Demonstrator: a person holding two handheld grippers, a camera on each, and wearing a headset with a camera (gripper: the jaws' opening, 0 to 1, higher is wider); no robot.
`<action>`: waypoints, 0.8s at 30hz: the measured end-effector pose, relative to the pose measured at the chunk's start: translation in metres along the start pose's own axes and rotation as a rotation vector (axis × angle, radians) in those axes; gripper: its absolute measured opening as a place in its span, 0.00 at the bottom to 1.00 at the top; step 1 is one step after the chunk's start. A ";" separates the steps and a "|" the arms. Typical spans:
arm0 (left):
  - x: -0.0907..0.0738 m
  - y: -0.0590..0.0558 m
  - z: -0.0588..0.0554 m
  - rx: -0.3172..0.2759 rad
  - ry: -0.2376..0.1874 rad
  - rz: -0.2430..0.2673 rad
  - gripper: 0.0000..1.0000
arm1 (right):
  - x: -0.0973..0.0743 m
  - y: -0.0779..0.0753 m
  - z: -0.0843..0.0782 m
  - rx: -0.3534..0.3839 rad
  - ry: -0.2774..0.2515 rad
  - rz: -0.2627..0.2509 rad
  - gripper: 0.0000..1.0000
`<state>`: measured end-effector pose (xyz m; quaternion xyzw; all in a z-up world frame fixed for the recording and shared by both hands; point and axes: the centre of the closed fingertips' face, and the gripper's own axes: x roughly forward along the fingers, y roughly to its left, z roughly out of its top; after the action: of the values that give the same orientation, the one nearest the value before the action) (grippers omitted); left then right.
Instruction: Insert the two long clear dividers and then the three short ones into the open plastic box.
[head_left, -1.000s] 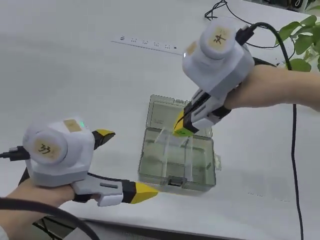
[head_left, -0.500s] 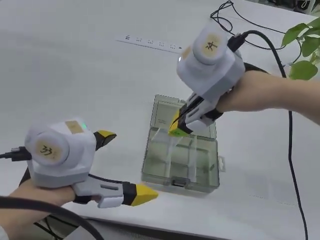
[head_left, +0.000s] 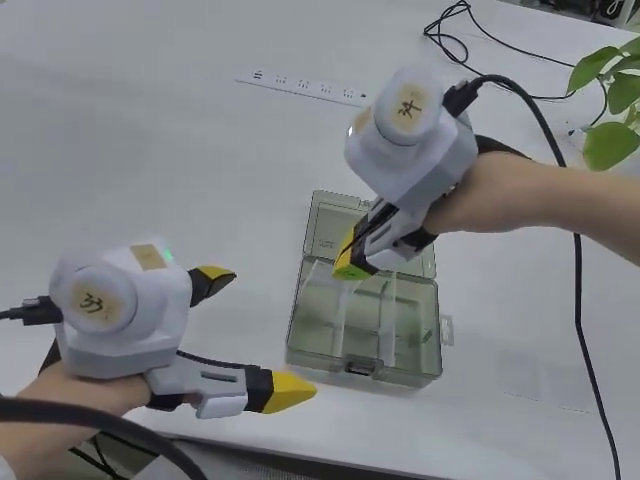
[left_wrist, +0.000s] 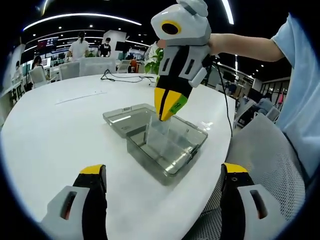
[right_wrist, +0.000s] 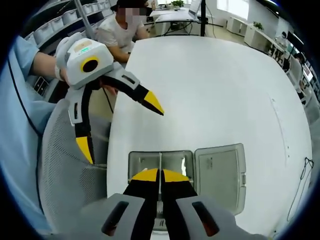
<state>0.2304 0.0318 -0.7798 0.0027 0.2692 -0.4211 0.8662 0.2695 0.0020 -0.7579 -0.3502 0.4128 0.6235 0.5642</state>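
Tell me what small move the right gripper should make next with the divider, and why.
Probably ease the right gripper straight down. It is shut on a clear divider held upright in the open box, and I cannot tell that it is seated. The left gripper hangs open beside the box, touching nothing.

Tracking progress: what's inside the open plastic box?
Clear dividers stand inside the box; the right gripper is shut on a divider. It covers part, so their count is unclear.
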 end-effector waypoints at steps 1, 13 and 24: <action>0.000 0.000 0.000 0.000 0.000 -0.001 0.97 | 0.001 0.001 0.000 -0.006 0.006 -0.004 0.02; 0.000 -0.001 -0.002 -0.008 -0.002 0.000 0.96 | 0.018 -0.001 -0.006 -0.037 0.031 -0.019 0.02; -0.001 0.000 -0.002 -0.015 -0.004 0.003 0.95 | 0.033 -0.004 -0.012 -0.030 0.057 -0.028 0.02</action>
<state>0.2291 0.0329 -0.7811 -0.0044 0.2706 -0.4177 0.8673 0.2696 0.0049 -0.7937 -0.3820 0.4143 0.6114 0.5555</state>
